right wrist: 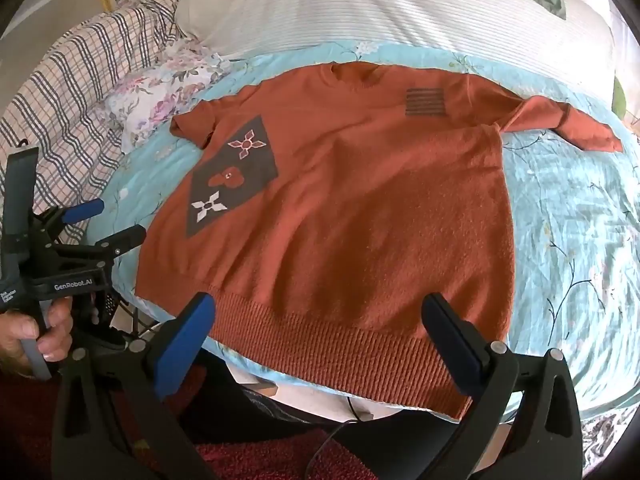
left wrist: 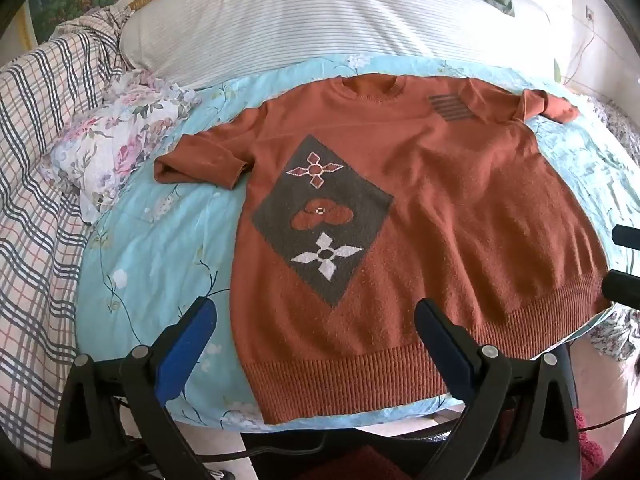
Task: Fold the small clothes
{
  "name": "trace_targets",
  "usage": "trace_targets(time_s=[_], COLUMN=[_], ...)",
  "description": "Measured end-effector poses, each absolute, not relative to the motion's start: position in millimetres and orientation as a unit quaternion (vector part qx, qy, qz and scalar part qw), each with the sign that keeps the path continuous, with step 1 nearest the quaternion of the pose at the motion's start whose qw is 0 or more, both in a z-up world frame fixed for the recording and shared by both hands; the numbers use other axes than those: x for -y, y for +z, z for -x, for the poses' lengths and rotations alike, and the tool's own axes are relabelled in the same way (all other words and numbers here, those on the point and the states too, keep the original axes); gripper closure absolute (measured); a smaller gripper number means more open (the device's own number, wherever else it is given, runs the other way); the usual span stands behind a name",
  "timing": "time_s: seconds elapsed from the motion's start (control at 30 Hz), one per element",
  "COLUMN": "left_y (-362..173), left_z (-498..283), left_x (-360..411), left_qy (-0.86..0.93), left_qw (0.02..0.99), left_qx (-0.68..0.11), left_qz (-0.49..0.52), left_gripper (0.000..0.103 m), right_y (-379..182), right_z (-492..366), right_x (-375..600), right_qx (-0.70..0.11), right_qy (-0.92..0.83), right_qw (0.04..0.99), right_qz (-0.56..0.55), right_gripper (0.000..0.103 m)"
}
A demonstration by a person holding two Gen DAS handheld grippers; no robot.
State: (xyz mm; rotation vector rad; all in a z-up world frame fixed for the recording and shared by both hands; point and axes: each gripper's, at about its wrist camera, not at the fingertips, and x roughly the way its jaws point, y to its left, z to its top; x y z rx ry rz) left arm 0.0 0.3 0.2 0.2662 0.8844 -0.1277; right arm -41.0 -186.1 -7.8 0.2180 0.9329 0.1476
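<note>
A bed with a pale blue floral sheet point(left wrist: 160, 240) carries the rust-orange sweater point(left wrist: 440, 208), spread flat and unfolded, collar at twelve o'clock, hem at six. Left claw point(left wrist: 316, 336) and right claw point(right wrist: 320, 328) hover wide open, empty, above the hem; every fold remains.

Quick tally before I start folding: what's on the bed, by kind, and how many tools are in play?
Orange sweater: 1, laid flat
Floral pillow: 1
Striped white pillow: 1
Plaid blanket: 1
Blue floral sheet: 1
Tools: 2, left tool and right tool, both open and empty
Total: 7
</note>
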Motion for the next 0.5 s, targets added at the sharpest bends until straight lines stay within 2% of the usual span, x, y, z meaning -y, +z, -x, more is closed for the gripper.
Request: trace_targets(time_s=[0.5], left_y=[-0.1], left_z=[-0.8], left_x=[1.1], left_qy=[-0.064], left_qw=[0.890], left_qx=[-0.433], left_qz=[-0.129], left_gripper=[0.003], right_y=[0.8], right_z=[36.3], right_x=[187.7], right_qx=[-0.450], right_qy=[0.068], right_qw=[0.884], right_qz=[-0.104], right_gripper=[0.000])
